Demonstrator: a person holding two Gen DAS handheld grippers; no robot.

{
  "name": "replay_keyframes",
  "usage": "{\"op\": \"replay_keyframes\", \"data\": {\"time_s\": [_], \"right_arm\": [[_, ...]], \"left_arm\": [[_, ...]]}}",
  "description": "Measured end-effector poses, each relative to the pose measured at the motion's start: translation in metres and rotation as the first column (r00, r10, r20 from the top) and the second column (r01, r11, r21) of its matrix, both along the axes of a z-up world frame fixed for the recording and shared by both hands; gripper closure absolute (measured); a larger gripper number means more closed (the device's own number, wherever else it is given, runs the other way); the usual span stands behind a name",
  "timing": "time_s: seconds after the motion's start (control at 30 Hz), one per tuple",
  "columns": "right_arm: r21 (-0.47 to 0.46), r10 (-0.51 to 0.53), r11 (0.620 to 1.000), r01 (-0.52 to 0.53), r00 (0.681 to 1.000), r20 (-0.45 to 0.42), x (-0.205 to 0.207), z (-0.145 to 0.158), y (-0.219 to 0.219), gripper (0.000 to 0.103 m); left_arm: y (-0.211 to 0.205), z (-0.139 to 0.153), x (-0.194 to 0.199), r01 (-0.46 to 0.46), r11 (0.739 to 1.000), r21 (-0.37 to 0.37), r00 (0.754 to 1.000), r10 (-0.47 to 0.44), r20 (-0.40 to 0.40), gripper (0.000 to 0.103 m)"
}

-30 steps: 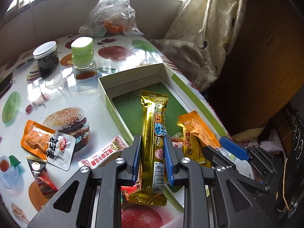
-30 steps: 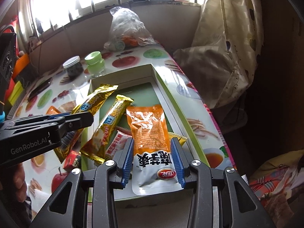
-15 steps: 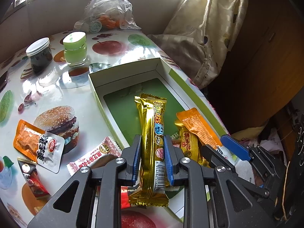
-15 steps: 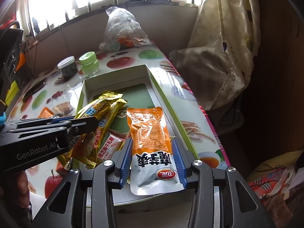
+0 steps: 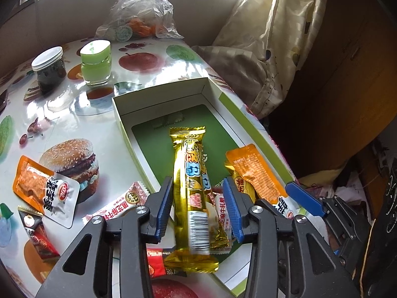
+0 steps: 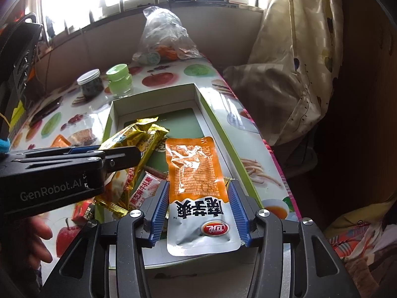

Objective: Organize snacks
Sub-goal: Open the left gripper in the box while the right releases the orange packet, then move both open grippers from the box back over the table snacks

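Snacks lie partly in the open green-lined box (image 5: pixel 158 104) on my table (image 5: pixel 74 99) and partly outside it. My left hand-held gripper (image 5: pixel 198 208) has its blue pads spread wide, with a clear gap on each side of the long gold snack bar (image 5: pixel 191 186) that lies between them; the bar points lengthwise into the box, its near end over the box's front edge, and the pads do not touch it. My right hand-held gripper (image 6: pixel 198 211) frames the orange and silver pouch (image 6: pixel 198 188); its pads sit right at the pouch's edges, and I cannot tell whether they are pressing it or only beside it. That pouch lies flat over the near right part of the box, orange end pointing inward.

In the right wrist view, a second gold bar (image 6: pixel 148 144) lies next to the first one, beneath my left tool, with a small pink and white sesame candy packet (image 6: pixel 146 188) beside it. On the table left of the box lie another orange pouch (image 5: pixel 44 188), a pink candy packet (image 5: pixel 116 206) and a red packet (image 5: pixel 39 236). Farther back stand a dark jar (image 5: pixel 49 69) with a white lid and a green jar (image 5: pixel 95 62), and behind them a clear plastic bag (image 5: pixel 141 12).
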State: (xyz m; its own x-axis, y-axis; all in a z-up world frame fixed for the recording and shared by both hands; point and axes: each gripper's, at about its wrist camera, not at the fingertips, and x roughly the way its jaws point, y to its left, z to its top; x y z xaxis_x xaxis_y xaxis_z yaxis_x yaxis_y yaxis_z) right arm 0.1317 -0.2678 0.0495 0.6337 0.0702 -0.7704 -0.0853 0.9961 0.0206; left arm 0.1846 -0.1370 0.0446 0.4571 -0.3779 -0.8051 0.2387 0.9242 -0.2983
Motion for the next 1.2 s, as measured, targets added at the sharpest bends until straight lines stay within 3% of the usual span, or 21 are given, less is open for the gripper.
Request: {"op": "replay_keyframes", "data": {"time_s": [0.3,1.0,1.2], "right_arm": [[-0.030,-0.007,1.000,0.008,1.000,0.024,-0.005,0.007,0.005,0.048],[-0.028,-0.074,0.997,0.075,0.996,0.046,-0.020,0.020,-0.007,0.048],[-0.027,-0.077,0.997,0.078,0.996,0.051,-0.023,0.021,-0.006,0.048]], "left_arm": [[0.006,0.004,-0.004,-0.016,1.000,-0.010,1.000,0.017,0.007,0.060],[0.007,0.001,-0.002,-0.016,0.999,-0.035,1.000,0.016,-0.009,0.060],[0.018,0.009,-0.006,-0.039,0.998,-0.043,0.999,0.040,0.023,0.060]]}}
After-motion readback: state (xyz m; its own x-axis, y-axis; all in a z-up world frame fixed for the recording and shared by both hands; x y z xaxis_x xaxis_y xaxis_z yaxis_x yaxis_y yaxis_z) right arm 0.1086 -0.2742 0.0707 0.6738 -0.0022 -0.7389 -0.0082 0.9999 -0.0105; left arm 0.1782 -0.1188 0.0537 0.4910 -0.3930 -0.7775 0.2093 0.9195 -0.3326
